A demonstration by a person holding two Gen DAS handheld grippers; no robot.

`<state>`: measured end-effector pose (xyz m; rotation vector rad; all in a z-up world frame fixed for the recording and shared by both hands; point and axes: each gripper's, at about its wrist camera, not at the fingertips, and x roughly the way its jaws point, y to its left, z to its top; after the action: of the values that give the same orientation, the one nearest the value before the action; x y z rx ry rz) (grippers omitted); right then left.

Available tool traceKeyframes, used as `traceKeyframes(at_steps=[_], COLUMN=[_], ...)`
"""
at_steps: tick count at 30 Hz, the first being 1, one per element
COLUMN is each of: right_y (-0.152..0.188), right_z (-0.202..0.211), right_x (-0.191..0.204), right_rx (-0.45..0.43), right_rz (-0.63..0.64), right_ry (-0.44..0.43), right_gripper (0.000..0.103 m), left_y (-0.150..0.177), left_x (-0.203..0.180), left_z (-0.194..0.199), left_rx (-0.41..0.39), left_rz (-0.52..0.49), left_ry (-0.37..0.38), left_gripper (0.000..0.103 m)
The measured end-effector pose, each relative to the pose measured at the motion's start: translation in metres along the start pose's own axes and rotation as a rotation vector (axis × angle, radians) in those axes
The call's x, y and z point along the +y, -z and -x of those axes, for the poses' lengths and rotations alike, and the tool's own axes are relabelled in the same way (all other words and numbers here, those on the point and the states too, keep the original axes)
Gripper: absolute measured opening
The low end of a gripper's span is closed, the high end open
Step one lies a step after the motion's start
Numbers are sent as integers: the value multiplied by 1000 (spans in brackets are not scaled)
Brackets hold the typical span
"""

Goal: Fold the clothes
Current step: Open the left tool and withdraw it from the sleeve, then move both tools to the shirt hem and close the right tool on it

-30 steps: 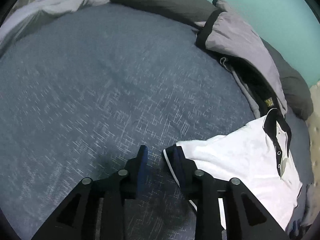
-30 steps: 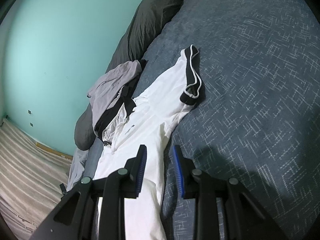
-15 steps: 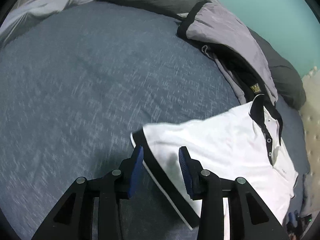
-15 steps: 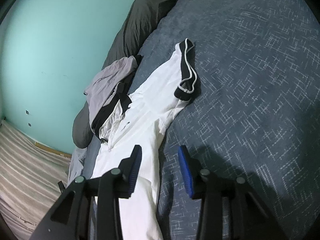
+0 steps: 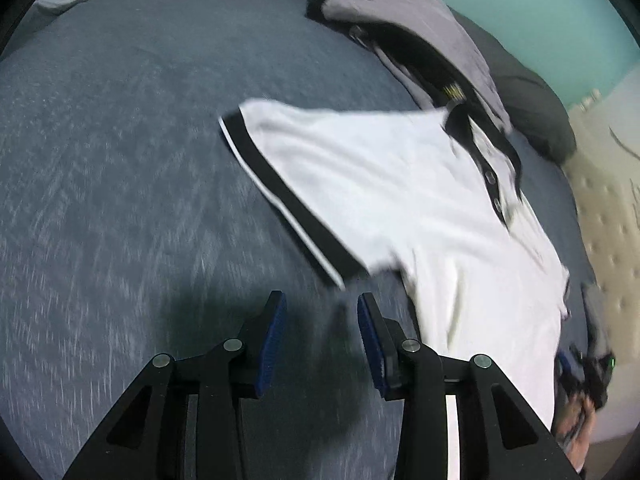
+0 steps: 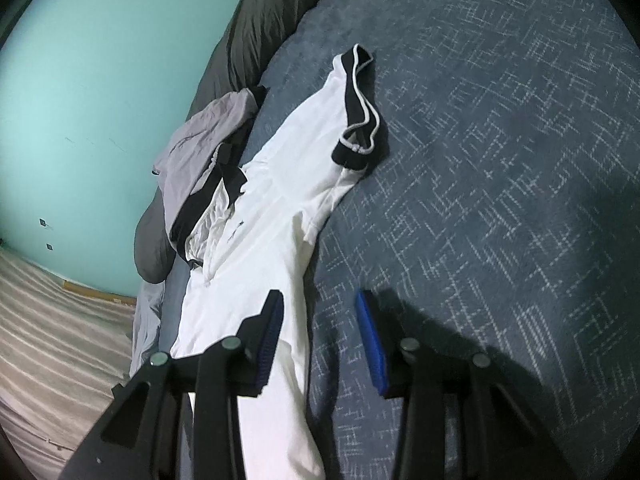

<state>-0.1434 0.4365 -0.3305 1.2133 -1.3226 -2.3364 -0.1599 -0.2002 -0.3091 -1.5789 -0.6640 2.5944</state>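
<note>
A white polo shirt [image 5: 400, 184] with a black collar and black-edged sleeves lies spread on the blue patterned bedspread [image 5: 120, 160]. Its sleeve cuff [image 5: 280, 184] rests flat just ahead of my left gripper [image 5: 320, 312], which hovers open over bare bedspread with nothing between its pads. In the right wrist view the shirt [image 6: 264, 240] runs lengthwise away from me, the far sleeve [image 6: 360, 120] bunched up. My right gripper [image 6: 318, 312] stands open over the shirt's side edge. Its left finger is above the white cloth and its pads press on nothing.
A grey and black garment [image 5: 400, 16] is heaped on a dark pillow [image 5: 532, 108] along the teal wall [image 6: 100, 60]. A cream quilted panel [image 5: 608, 200] borders the bed. A person's hand [image 5: 576, 420] shows at the lower right. A striped surface [image 6: 48, 340] lies beside the bed.
The left gripper's jaws have widened and it has drawn back from the sleeve cuff, which now lies flat farther ahead. The right gripper's jaws have widened too; it has hardly moved.
</note>
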Motion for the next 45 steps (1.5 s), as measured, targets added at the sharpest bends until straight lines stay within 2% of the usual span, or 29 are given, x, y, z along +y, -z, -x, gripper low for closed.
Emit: traceKeyframes(at_steps=[3, 5, 10, 14, 22, 34, 40, 45], right_y=[2, 4, 13, 20, 73, 129, 153, 166], right_z=[4, 9, 28, 52, 73, 115, 131, 133], right_x=[1, 8, 19, 31, 35, 28, 25, 30], right_rx=[36, 70, 200, 259, 492, 588, 614, 601], right_rz=[-20, 10, 103, 203, 350, 411, 458, 494], right_ry=[2, 20, 128, 204, 312, 379, 411, 431], right_gripper=[39, 39, 39, 39, 39, 39, 39, 39], left_y=[19, 28, 51, 75, 109, 161, 169, 169], left_x=[-9, -14, -22, -15, -24, -28, -27, -30], left_z=[12, 20, 40, 59, 79, 85, 91, 100], left_rx=[43, 65, 120, 144, 193, 301, 294, 271], left_rz=[-53, -83, -148, -149, -195, -238, -234, -239], left_ry=[11, 15, 28, 30, 40, 40, 39, 46], left_gripper=[40, 40, 40, 40, 40, 47, 48, 48])
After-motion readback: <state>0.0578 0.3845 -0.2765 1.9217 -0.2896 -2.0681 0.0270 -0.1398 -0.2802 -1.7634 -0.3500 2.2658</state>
